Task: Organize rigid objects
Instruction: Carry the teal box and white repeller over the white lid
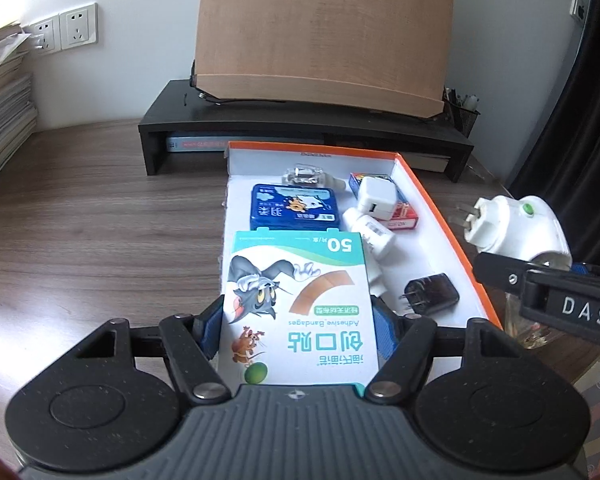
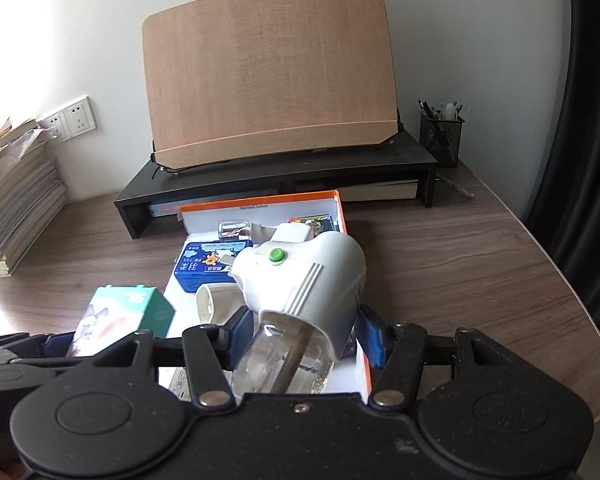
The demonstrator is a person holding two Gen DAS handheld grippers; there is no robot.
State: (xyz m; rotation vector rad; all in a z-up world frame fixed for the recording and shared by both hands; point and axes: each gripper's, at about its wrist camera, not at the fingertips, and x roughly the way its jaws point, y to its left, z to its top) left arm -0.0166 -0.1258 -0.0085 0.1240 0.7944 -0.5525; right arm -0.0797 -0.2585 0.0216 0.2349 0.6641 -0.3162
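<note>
Bandage box [image 1: 298, 312] and plug-in vaporizer [image 2: 300, 292], clamped in the left gripper [image 1: 300, 320] and right gripper [image 2: 300, 340], look left to join the half-filled tray [image 1: 440, 200].

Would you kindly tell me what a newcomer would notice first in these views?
Both grippers are loaded: the left gripper clamps a cartoon-printed adhesive bandage box, the right gripper a white plug-in mosquito repellent heater. Beyond them lies an orange-rimmed white tray of small items.
</note>
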